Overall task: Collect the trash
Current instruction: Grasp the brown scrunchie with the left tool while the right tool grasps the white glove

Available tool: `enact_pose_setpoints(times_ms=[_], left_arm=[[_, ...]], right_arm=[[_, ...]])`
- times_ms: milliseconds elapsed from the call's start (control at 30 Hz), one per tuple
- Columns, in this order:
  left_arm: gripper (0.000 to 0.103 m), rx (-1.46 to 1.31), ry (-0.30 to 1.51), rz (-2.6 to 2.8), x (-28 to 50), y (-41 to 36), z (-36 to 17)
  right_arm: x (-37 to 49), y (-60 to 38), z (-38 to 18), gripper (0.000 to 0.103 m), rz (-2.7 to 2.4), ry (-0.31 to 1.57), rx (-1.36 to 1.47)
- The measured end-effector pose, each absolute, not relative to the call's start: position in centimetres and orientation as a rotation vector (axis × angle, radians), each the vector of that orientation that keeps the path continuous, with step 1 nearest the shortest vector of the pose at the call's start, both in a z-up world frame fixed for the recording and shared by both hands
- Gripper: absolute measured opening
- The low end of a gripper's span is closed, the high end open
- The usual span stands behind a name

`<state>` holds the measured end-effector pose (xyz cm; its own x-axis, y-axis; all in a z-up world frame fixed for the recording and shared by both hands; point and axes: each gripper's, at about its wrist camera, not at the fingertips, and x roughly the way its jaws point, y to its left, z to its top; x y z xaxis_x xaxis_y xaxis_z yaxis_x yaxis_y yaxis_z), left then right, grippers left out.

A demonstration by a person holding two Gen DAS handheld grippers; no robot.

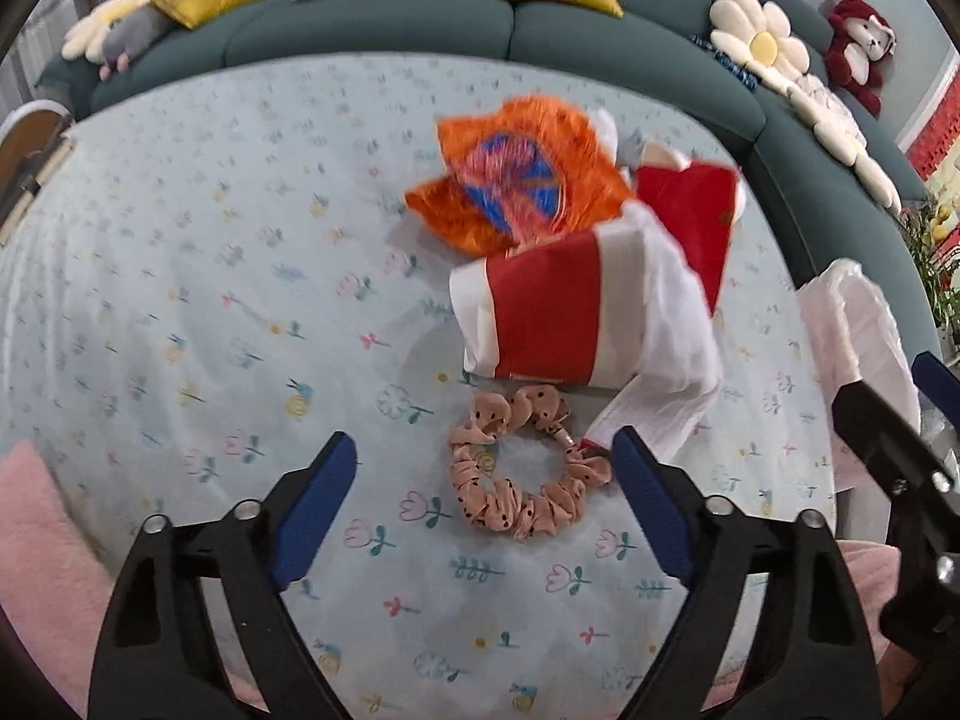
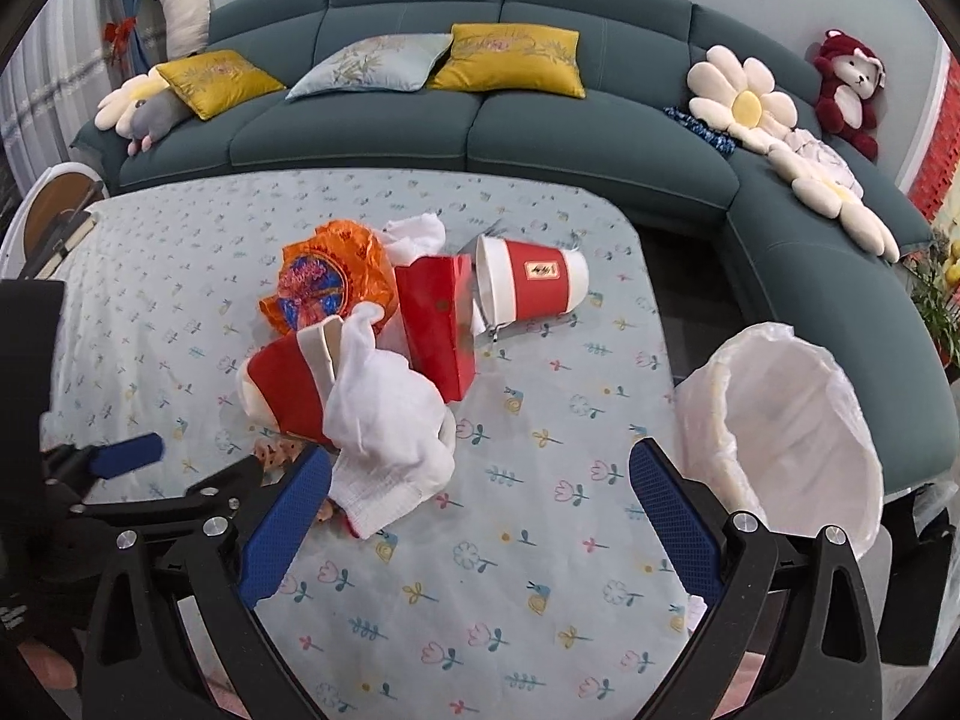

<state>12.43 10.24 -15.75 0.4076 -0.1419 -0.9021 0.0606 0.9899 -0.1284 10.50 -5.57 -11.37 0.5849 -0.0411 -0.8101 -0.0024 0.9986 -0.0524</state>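
Trash lies piled on the floral tablecloth: an orange snack wrapper, a red carton, two red-and-white paper cups on their sides and crumpled white tissue. My left gripper is open and points down over a pink dotted scrunchie, which lies between its blue pads without touching them. The near cup lies just beyond. My right gripper is open over bare cloth, with the tissue by its left finger. A white-lined bin stands to its right.
A teal corner sofa with yellow and pale cushions, flower cushions and plush toys wraps the table's far and right sides. The table's right edge drops to the floor beside the bin. Pink fluffy fabric lies at the near left.
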Motion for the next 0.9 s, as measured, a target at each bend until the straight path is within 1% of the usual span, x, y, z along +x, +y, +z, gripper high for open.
enact_pose_setpoints(times_ms=[33,100,133,167,200,233,267,300,367,400,467,533,567,633,700,900], left_arm=[[0.074,-0.085,1.159,-0.134,12.6,10.2,-16.4],[0.062,-0.094,1.182,-0.142,13.0,10.3,-17.2],[0.059,-0.100,1.192,-0.151,13.0,10.3,-17.6],[0.054,-0.102,1.199,-0.157,13.1,10.3,-17.9],[0.050,-0.105,1.205,-0.163,13.1,10.3,-18.1],[0.040,-0.112,1.215,-0.177,13.2,10.3,-18.4],[0.033,-0.117,1.222,-0.184,13.2,10.3,-18.6],[0.030,-0.128,1.228,-0.190,13.2,10.4,-18.8],[0.016,-0.165,1.246,-0.206,13.3,10.7,-19.4],[0.012,-0.176,1.251,-0.208,13.3,10.7,-19.6],[0.010,-0.173,1.249,-0.207,13.4,10.8,-19.8],[0.009,-0.157,1.241,-0.210,13.2,10.7,-19.7],[0.008,-0.152,1.237,-0.212,13.1,10.7,-19.6],[0.008,-0.145,1.236,-0.208,13.0,10.6,-19.3],[0.007,-0.142,1.227,-0.210,12.8,10.6,-18.9],[0.006,-0.143,1.178,-0.229,12.0,10.3,-16.4]], right_arm=[[10.8,-5.5,-11.8,0.091,-0.020,0.957,-0.045],[11.5,-5.4,-12.5,0.087,-0.007,0.979,-0.024],[11.9,-5.3,-12.9,0.085,-0.003,0.989,-0.013],[12.3,-5.2,-13.4,0.083,0.002,1.002,0.004],[12.5,-5.2,-13.7,0.080,0.007,1.009,0.015],[12.9,-5.1,-14.1,0.076,0.013,1.020,0.029],[13.4,-4.9,-14.6,0.074,0.018,1.031,0.037],[13.7,-4.7,-14.9,0.071,0.023,1.038,0.041],[14.3,-4.1,-15.7,0.066,0.033,1.056,0.046],[14.5,-3.9,-16.0,0.062,0.040,1.064,0.047],[14.9,-3.4,-16.9,0.055,0.053,1.083,0.045],[15.1,-3.1,-17.4,0.042,0.069,1.096,0.044],[15.2,-3.0,-17.8,0.037,0.078,1.106,0.043],[15.3,-3.0,-18.1,0.020,0.090,1.118,0.045],[15.1,-3.1,-18.0,0.008,0.103,1.125,0.054],[13.7,-4.1,-14.7,0.006,0.112,1.056,0.056]])
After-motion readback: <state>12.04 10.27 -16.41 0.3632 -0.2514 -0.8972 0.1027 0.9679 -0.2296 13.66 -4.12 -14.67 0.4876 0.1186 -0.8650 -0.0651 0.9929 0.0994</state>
